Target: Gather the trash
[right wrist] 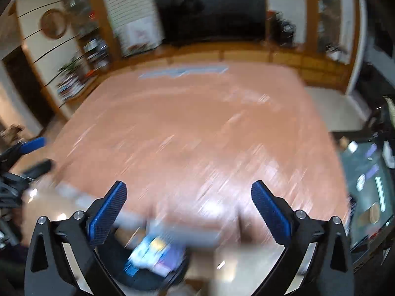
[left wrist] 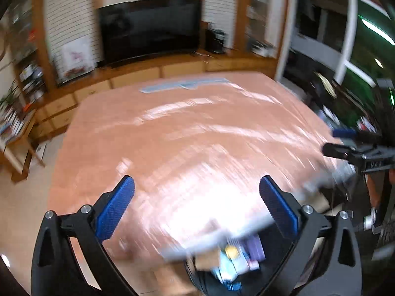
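A dark bin [left wrist: 197, 280] sits below the table's near edge, holding blurred trash [left wrist: 230, 256]: pale blue, yellow and purple wrappers and a brown piece. The right wrist view shows the same bin [right wrist: 138, 280] and trash [right wrist: 154, 252]. My left gripper [left wrist: 196, 181] is open above the table, with nothing between its blue pads. My right gripper [right wrist: 188, 185] is open too, and empty. Each gripper shows at the edge of the other's view: the right gripper [left wrist: 339, 141] and the left gripper [right wrist: 37, 156]. Both views are motion-blurred.
A large table with a shiny salmon-pink top [left wrist: 172, 135] fills both views. A pale blue strip [left wrist: 182, 85] lies at its far edge. Behind stand a dark television [left wrist: 150, 27] on a wooden cabinet and shelves. A glass-topped surface [right wrist: 365, 185] is at the right.
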`<move>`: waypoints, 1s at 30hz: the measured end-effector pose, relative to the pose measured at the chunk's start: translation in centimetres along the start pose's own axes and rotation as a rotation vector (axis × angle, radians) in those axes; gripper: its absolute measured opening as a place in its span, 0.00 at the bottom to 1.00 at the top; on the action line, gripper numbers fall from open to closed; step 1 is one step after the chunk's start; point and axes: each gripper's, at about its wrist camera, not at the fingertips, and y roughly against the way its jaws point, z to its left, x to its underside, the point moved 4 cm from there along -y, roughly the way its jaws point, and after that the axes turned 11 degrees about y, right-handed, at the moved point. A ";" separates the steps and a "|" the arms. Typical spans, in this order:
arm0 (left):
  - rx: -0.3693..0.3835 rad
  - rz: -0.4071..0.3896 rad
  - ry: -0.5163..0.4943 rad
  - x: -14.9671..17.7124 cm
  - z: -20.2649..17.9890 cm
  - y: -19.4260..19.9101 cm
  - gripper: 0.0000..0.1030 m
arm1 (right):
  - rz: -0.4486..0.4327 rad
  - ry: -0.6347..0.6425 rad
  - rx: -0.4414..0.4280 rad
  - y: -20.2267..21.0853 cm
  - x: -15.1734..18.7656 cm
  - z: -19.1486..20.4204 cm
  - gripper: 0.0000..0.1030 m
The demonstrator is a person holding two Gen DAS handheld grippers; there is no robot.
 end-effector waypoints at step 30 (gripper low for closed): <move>-0.282 0.123 0.233 -9.0 13.9 -17.4 0.99 | 0.126 -0.162 0.288 -15.7 -6.9 -16.4 0.97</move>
